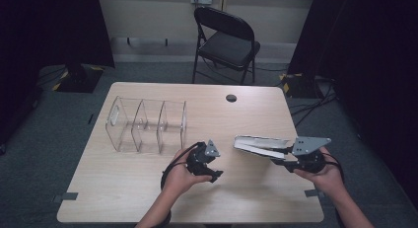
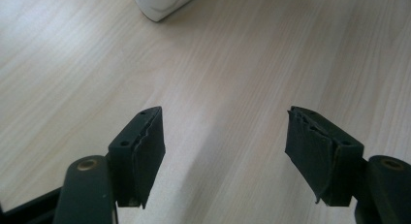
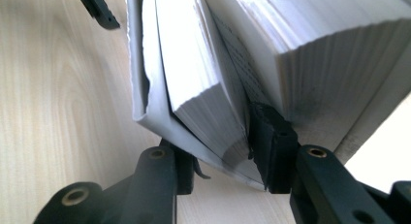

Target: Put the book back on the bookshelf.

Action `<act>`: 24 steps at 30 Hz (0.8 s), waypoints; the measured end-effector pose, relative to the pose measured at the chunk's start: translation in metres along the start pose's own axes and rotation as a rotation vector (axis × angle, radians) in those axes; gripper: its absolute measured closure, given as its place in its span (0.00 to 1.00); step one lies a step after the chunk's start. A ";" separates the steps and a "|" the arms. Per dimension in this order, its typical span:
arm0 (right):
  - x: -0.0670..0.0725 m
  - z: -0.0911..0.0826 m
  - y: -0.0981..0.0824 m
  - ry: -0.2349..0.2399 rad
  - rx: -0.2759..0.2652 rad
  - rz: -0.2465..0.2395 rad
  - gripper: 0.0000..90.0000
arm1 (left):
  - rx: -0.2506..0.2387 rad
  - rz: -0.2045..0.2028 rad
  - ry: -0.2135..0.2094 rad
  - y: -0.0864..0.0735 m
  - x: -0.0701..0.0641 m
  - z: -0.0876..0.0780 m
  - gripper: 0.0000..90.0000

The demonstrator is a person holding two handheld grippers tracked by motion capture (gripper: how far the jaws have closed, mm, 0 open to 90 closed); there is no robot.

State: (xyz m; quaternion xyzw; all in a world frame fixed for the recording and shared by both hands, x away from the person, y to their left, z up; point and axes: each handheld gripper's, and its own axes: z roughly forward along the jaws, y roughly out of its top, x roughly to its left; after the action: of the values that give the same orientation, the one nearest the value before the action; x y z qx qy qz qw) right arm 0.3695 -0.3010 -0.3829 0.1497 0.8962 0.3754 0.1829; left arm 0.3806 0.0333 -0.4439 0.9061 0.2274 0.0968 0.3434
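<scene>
A thick white paperback book (image 1: 259, 145) hangs fanned open just above the wooden table (image 1: 148, 188), right of centre. My right gripper (image 1: 282, 158) holds it from the right. In the right gripper view the gripper (image 3: 223, 161) is shut on the book (image 3: 203, 64): one jaw sits under the cover, the other between the pages. My left gripper (image 1: 209, 164) hovers left of the book, apart from it. Its jaws (image 2: 225, 122) stand wide open with bare table between them, and a white corner of the book (image 2: 162, 3) shows ahead.
A clear acrylic organiser (image 1: 148, 124) with three compartments stands on the left half of the table. A round cable hole (image 1: 231, 97) lies near the far edge. A black folding chair (image 1: 224, 40) stands behind the table. The other gripper's jaw tip (image 3: 99, 8) shows beyond the book.
</scene>
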 end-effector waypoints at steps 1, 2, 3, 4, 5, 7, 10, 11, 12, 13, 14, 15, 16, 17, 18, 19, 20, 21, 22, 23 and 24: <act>0.000 0.000 0.000 0.005 -0.005 0.001 0.72 | 0.005 -0.006 -0.004 -0.003 0.000 0.002 0.33; -0.001 -0.001 0.001 0.010 -0.007 0.008 0.72 | 0.015 -0.003 -0.006 -0.005 0.000 0.004 0.32; -0.001 -0.001 0.001 0.019 -0.012 0.017 0.72 | 0.014 -0.009 -0.007 -0.007 0.000 0.006 0.32; -0.002 -0.002 0.002 0.027 -0.017 0.026 0.72 | 0.024 -0.012 -0.007 -0.010 0.001 0.008 0.31; -0.002 -0.002 0.002 0.027 -0.017 0.026 0.72 | 0.024 -0.012 -0.007 -0.010 0.001 0.008 0.31; -0.004 -0.003 0.004 0.041 -0.025 0.038 0.73 | 0.029 -0.020 -0.005 -0.016 0.002 0.011 0.31; -0.005 -0.003 0.005 0.059 -0.028 0.047 0.73 | 0.027 -0.030 -0.005 -0.023 0.002 0.013 0.31; -0.005 -0.003 0.006 0.066 -0.033 0.054 0.73 | 0.032 -0.026 -0.001 -0.024 0.003 0.012 0.30; -0.005 -0.003 0.006 0.066 -0.033 0.054 0.73 | 0.032 -0.026 -0.001 -0.024 0.003 0.012 0.30; -0.005 -0.003 0.006 0.072 -0.035 0.060 0.73 | 0.031 -0.033 0.009 -0.029 0.004 0.011 0.30; -0.005 -0.004 0.008 0.083 -0.042 0.068 0.74 | 0.025 -0.043 0.011 -0.033 0.005 0.010 0.30; -0.004 -0.003 0.008 0.088 -0.044 0.071 0.74 | 0.030 -0.048 0.020 -0.036 0.006 0.008 0.30; -0.004 -0.003 0.008 0.088 -0.044 0.071 0.74 | 0.030 -0.048 0.020 -0.036 0.006 0.008 0.30; -0.005 -0.003 0.009 0.098 -0.046 0.076 0.74 | 0.028 -0.053 0.024 -0.042 0.007 0.006 0.29; -0.005 -0.003 0.009 0.098 -0.046 0.076 0.74 | 0.028 -0.053 0.024 -0.042 0.007 0.006 0.29; -0.005 -0.003 0.010 0.099 -0.045 0.074 0.74 | 0.035 -0.053 0.030 -0.045 0.007 0.004 0.29; -0.005 -0.003 0.011 0.103 -0.043 0.074 0.74 | 0.026 -0.065 0.031 -0.050 0.008 0.002 0.29; -0.005 -0.003 0.011 0.107 -0.041 0.073 0.74 | 0.028 -0.062 0.042 -0.053 0.008 0.001 0.29; -0.005 -0.003 0.012 0.110 -0.039 0.079 0.74 | 0.032 -0.062 0.041 -0.055 0.010 0.000 0.29; -0.005 -0.003 0.012 0.114 -0.039 0.082 0.74 | 0.031 -0.071 0.041 -0.057 0.010 -0.001 0.29; -0.005 -0.003 0.012 0.117 -0.037 0.080 0.74 | 0.031 -0.071 0.041 -0.057 0.010 -0.001 0.29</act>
State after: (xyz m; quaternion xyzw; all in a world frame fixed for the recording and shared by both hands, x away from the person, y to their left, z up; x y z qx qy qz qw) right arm 0.3744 -0.2970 -0.3704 0.1598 0.8917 0.4069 0.1175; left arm 0.3696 0.0762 -0.4809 0.9003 0.2681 0.0997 0.3280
